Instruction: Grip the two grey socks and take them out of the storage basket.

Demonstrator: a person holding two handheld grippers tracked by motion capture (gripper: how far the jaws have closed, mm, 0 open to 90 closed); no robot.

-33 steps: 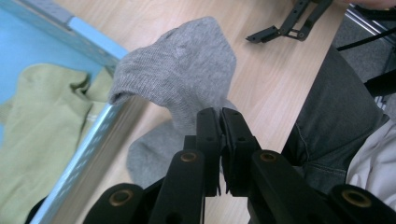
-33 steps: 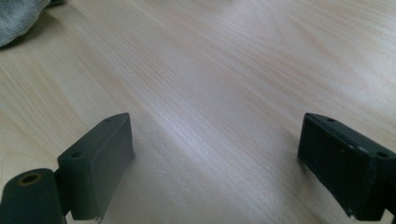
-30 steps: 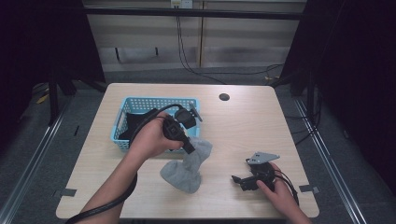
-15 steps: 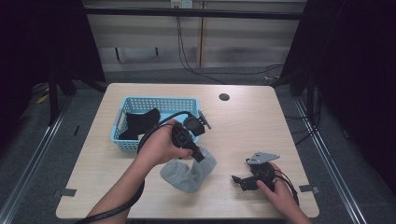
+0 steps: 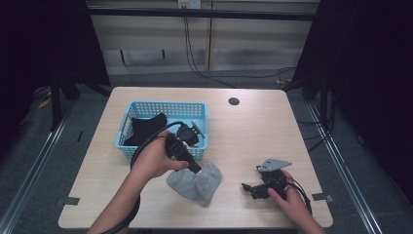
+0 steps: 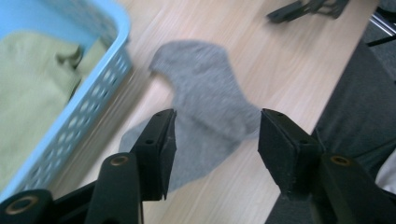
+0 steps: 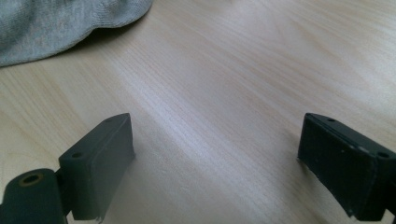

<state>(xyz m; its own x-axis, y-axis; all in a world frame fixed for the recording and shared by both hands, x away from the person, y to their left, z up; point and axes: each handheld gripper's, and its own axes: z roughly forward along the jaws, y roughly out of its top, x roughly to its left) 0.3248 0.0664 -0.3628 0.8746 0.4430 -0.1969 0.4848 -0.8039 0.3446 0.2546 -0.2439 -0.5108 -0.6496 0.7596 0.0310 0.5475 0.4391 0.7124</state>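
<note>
Two claws stand open. Left claw (image 6: 212, 140), jaws just widened, hovers over grey sock (image 6: 205, 102), gripping nothing. Right claw (image 7: 215, 163) rests on bench (image 7: 243, 70), empty.

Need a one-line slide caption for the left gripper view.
Left tool, jaws just opened, poised over the grey sock lying on the wooden table beside the blue basket.

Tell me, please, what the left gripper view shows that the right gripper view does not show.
The left gripper view alone shows the light blue plastic basket, an olive cloth inside it, and the far right gripper. The right gripper view alone shows its own wide-open black jaws over bare wood. Both share the crumpled grey fabric sock and the light wooden table.
</note>
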